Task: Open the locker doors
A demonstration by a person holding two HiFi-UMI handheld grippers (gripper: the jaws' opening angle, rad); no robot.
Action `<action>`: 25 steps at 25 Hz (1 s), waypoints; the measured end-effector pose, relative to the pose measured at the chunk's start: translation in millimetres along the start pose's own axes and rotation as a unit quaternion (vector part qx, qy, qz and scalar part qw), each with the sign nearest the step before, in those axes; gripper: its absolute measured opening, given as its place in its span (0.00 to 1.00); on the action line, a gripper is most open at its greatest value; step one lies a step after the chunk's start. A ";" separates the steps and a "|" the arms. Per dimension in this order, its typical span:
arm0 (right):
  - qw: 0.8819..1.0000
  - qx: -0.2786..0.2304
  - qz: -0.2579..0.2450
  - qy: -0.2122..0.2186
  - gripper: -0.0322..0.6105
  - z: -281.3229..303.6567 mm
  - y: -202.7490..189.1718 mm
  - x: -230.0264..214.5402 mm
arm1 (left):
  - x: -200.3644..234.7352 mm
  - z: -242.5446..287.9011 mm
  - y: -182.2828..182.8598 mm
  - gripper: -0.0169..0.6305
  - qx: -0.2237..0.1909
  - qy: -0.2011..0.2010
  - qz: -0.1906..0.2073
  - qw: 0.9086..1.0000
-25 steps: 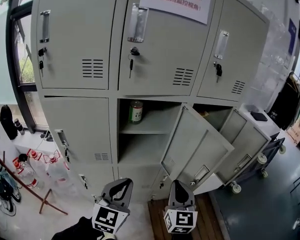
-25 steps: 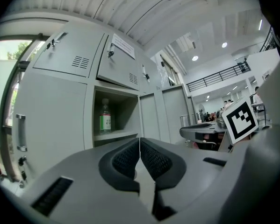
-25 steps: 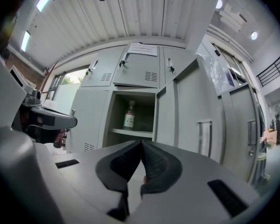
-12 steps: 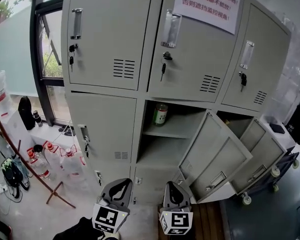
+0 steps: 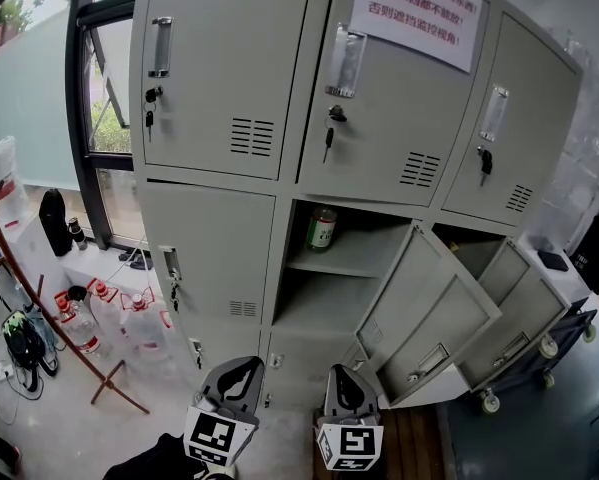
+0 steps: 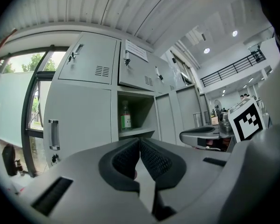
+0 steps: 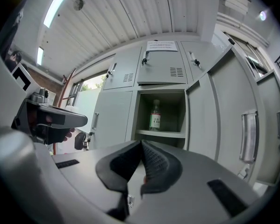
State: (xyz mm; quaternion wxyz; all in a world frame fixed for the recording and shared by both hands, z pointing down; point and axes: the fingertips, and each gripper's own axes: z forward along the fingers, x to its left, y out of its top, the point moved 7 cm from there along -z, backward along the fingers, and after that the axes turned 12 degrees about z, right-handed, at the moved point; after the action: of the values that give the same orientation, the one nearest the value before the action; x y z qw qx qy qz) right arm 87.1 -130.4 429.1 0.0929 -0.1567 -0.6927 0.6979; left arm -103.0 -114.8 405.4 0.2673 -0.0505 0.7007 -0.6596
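A grey locker bank fills the head view. Its three top doors are closed, keys hanging in their locks. In the middle row the left door is closed, with a handle. The middle door and the right door stand swung open. A green-labelled bottle stands on the open middle shelf, seen also as the bottle and the bottle. My left gripper and right gripper hang low before the lockers, apart from them. Both left gripper and right gripper are shut and hold nothing.
A window is at the left, with several water bottles and a reddish stand on the floor below it. A wheeled cart sits behind the open right door. A paper notice is taped on top.
The head view has swung left, so the lockers sit further right and the left column shows fully. Both grippers stay low and shut; the right one has shifted slightly left.
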 end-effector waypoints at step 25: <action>0.982 0.016 0.009 0.186 0.07 -7.9 -17.5 126.8 | 34.5 -133.3 -16.4 0.07 0.049 0.161 0.008 0.986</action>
State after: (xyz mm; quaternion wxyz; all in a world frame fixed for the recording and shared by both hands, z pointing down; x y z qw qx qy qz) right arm -30.1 -78.6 435.1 0.2160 -0.2888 -0.6509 0.6681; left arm -195.8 -11.8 408.6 0.1579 0.0754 0.7016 -0.6908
